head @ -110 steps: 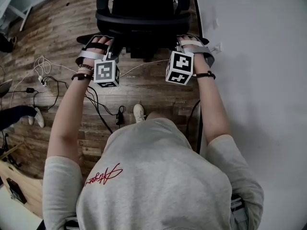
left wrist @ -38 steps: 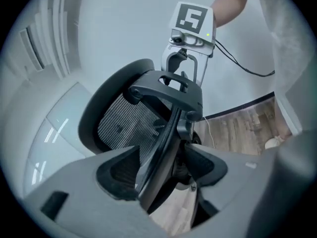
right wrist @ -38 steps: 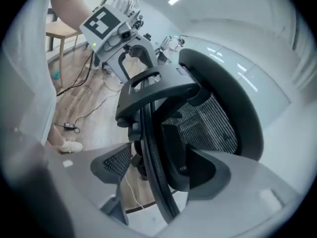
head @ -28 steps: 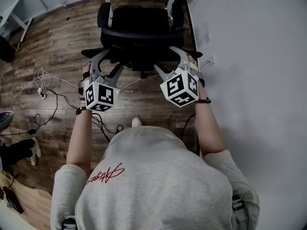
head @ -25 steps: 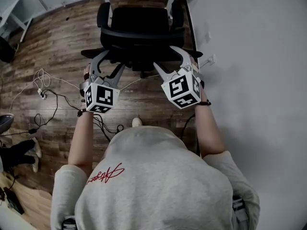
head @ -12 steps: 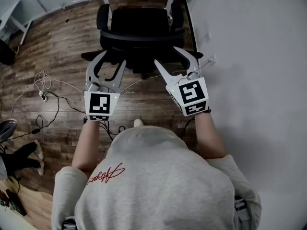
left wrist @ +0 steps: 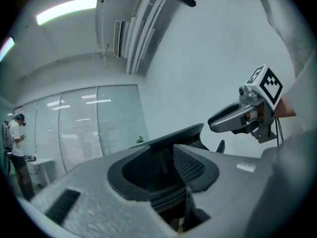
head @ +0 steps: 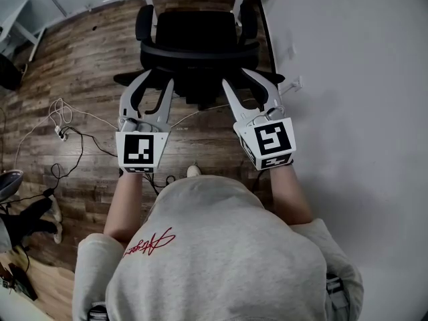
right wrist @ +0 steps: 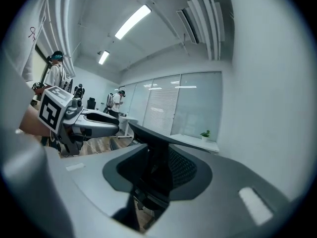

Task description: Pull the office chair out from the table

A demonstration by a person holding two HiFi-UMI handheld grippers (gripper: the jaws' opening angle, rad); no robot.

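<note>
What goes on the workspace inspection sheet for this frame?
Surface: wood floor; white table at the right.
Job's things: office chair stands on the floor beside the table's edge, ungripped.
Clutter: nothing seen.
Grippers: left gripper and right gripper held short of the chair; both jaws open, just been closing, nothing gripped between them.
Cables: loose cables on the floor at the left.
Surroundings: glass partitions; a person standing beside them.

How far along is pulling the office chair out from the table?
Seemingly done: the office chair stands on open floor beside the table. In hand: nothing; left gripper and right gripper are off it, jaws having just been closing on nothing. Left: probably nothing.
</note>
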